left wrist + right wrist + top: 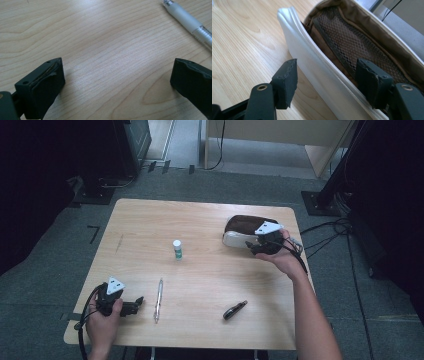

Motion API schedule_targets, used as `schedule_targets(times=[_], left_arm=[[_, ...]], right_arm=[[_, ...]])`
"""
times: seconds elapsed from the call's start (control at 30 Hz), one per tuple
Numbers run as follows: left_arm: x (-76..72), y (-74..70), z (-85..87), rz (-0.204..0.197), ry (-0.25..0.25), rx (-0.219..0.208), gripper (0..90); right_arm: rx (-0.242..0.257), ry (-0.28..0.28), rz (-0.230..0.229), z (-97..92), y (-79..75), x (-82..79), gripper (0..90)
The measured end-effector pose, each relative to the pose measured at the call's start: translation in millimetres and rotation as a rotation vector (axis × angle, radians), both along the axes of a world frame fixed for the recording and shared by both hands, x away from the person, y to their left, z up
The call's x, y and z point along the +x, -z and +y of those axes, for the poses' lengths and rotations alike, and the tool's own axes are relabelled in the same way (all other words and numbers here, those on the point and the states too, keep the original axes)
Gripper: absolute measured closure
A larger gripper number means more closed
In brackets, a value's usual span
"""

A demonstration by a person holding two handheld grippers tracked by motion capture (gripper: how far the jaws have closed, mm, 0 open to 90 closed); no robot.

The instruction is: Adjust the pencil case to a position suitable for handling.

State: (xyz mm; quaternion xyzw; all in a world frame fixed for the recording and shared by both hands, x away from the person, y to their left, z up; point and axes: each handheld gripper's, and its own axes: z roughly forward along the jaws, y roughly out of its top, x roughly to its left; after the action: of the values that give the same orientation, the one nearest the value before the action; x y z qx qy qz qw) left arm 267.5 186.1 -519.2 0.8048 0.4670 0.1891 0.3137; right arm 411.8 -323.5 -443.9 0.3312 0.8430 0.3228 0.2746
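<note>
Black jaws of the right gripper (pixel 325 83) are seen straddling the white front wall of an open pencil case (pixel 317 67): one jaw outside, one inside over the brown mesh lining. The pads are set apart, not pressed on the wall. The case is placed at the table's (pixel 200 220) far right. The left gripper (pixel 117 82) is held low near the front left corner, jaws wide apart over bare wood, beside a clear pen (pixel 190 23).
</note>
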Motion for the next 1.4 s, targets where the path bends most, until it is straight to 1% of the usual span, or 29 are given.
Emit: schedule_targets(times=[0.03,0.07,0.1,0.17,0.23,0.27,0.33,0.37,0.4,0.47,0.53,0.57,0.6,0.63,0.67,0.7,0.83,0.87,0.9,0.93,0.97,1.0,1.1,1.2,1.23,1.27,1.3,1.33,1.4], left_arm=[[0.0,0.0,0.0,0.000,0.000,0.000,0.0],[0.0,0.0,0.0,0.000,0.000,0.000,0.0],[0.0,0.0,0.0,0.000,0.000,0.000,0.0],[0.0,0.0,0.0,0.000,-0.001,0.000,0.0],[0.0,0.0,0.0,0.000,0.000,0.000,0.0],[0.0,0.0,0.0,0.000,0.000,0.000,0.0],[0.0,0.0,0.0,0.000,0.000,0.000,0.0],[0.0,0.0,0.0,0.000,0.000,0.000,0.0],[0.0,0.0,0.0,0.000,0.000,0.000,0.0],[0.0,0.0,0.0,0.000,0.000,0.000,0.0],[0.0,0.0,0.0,0.000,0.000,0.000,0.0],[0.0,0.0,0.0,0.000,0.000,0.000,0.0],[0.0,0.0,0.0,0.000,0.000,0.000,0.0],[0.0,0.0,0.0,0.000,0.000,0.000,0.0],[0.0,0.0,0.0,0.000,0.000,0.000,0.0],[0.0,0.0,0.0,0.000,0.000,0.000,0.0],[0.0,0.0,0.0,0.000,0.000,0.000,0.0],[0.0,0.0,0.0,0.000,0.000,0.000,0.0],[0.0,0.0,0.0,0.000,0.000,0.000,0.0],[0.0,0.0,0.0,0.000,0.000,0.000,0.0],[0.0,0.0,0.0,0.000,0.000,0.000,0.0],[0.0,0.0,0.0,0.000,0.000,-0.001,0.0],[0.0,0.0,0.0,0.000,0.000,-0.001,0.0],[0.0,0.0,0.0,0.000,0.000,0.000,0.0],[0.0,0.0,0.0,0.000,-0.001,-0.001,0.0],[0.0,0.0,0.0,0.000,0.000,0.000,0.0],[0.0,0.0,0.0,0.000,0.000,0.000,0.0],[0.0,0.0,0.1,0.000,0.000,0.000,0.0],[0.0,0.0,0.0,0.000,-0.001,0.000,0.0]], right_arm=[[-0.027,-0.008,-0.002,1.2,0.7,0.9,34.8],[-0.027,-0.008,-0.002,1.2,0.7,0.9,34.8],[-0.049,-0.007,0.000,2.4,0.7,1.5,35.1],[-0.066,-0.015,0.003,4.5,-1.1,4.8,38.7],[-0.068,-0.020,0.008,4.9,-1.0,5.8,39.8],[-0.065,-0.023,0.011,5.2,-0.1,6.5,41.9],[-0.070,-0.022,0.023,4.7,4.7,8.5,44.8],[-0.070,-0.022,0.023,4.7,4.7,8.5,44.8],[-0.075,-0.018,0.019,3.9,6.4,10.1,50.1],[-0.079,-0.016,0.014,3.6,6.4,10.5,51.7],[-0.080,-0.030,0.013,2.3,5.9,10.7,60.0],[-0.079,-0.054,0.011,1.8,5.6,10.2,68.4],[-0.082,-0.066,0.016,1.8,5.1,9.6,72.7],[-0.082,-0.066,0.016,1.8,5.1,9.6,72.7],[-0.087,-0.074,0.016,1.7,4.8,9.5,76.7],[-0.085,-0.081,0.026,1.1,4.5,8.8,82.0],[-0.090,-0.077,0.024,0.4,2.6,7.9,84.2],[-0.080,-0.087,0.023,1.8,-0.5,5.7,84.7],[-0.080,-0.087,0.023,1.8,-0.5,5.7,84.7],[-0.073,-0.111,0.020,5.5,-4.1,2.8,84.9],[-0.073,-0.111,0.020,5.5,-4.1,2.8,84.9],[-0.072,-0.109,0.021,8.4,-5.9,0.6,84.8],[-0.069,-0.129,0.023,18.7,-9.0,-3.6,84.9],[-0.080,-0.142,0.019,29.6,-10.0,-6.6,84.9],[-0.073,-0.143,0.017,38.3,-11.6,-9.0,84.9],[-0.064,-0.145,0.018,42.4,-12.8,-10.5,84.9],[-0.064,-0.145,0.018,42.4,-12.8,-10.5,84.9],[-0.057,-0.148,0.015,46.7,-13.7,-11.7,84.9],[-0.061,-0.152,0.016,57.4,-14.8,-14.7,85.0]])
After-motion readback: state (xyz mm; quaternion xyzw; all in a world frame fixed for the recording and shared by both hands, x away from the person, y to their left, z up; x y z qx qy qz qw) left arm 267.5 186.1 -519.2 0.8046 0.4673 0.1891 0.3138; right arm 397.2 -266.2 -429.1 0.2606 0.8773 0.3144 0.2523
